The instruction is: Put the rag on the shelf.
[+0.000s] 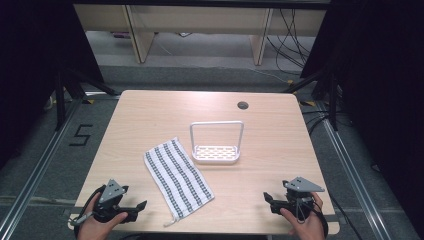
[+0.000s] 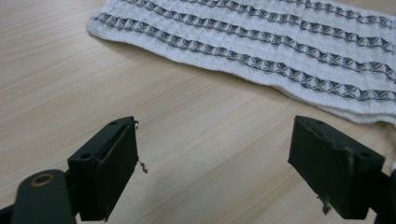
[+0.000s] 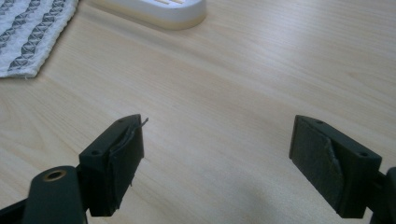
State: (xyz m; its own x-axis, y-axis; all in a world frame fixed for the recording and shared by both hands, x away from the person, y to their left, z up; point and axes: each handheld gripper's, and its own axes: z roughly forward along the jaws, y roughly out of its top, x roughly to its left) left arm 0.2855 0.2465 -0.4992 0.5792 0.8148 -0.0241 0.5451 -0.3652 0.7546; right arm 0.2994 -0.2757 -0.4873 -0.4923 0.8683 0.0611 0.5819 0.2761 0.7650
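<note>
Both tools are resting spread and empty near the table's (image 1: 150, 110) front edge: the left tool (image 1: 134, 212) just beside the striped towel (image 1: 177, 175), the right tool (image 1: 274, 202) well apart from it. The white rack (image 1: 216, 145) is standing just behind the towel. Probably the towel goes over the rack; pinching a near corner cleanly seems wise.

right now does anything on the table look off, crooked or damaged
Little stands out. The striped towel lies flat but diagonal to the table edges, beside the white rack, which stands upright. The rubber pad on the right tool looks torn and is peeling, and the left tool has frayed pad edges.
</note>
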